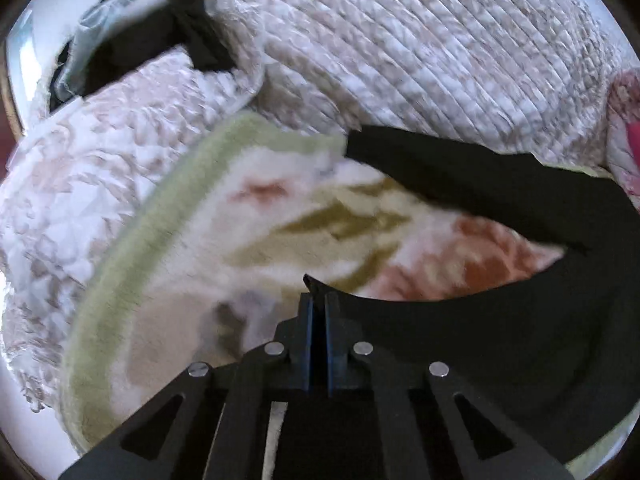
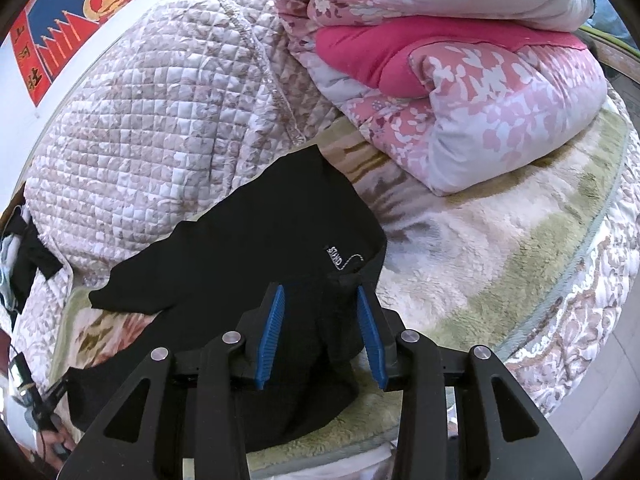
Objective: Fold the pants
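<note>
The left gripper (image 1: 318, 300) is pressed together, pinching a corner edge of the black pants (image 1: 500, 300), which lie on the fleece blanket (image 1: 192, 248). Bare blanket stretches leftward to its green border. The right gripper (image 2: 322, 332) stands spread over the pants, beside folded quilts (image 2: 460, 92).

The left wrist view looks steeply down along its fingers, close over the black pants (image 1: 500, 200) lying on a fleecy blanket (image 1: 224, 240), toward a quilted cover (image 1: 400, 40). The right wrist view also tilts down, close above the pants (image 2: 248, 240), facing stacked pink quilts (image 2: 460, 92). Both views share the pants, the blanket and the quilted cover.
</note>
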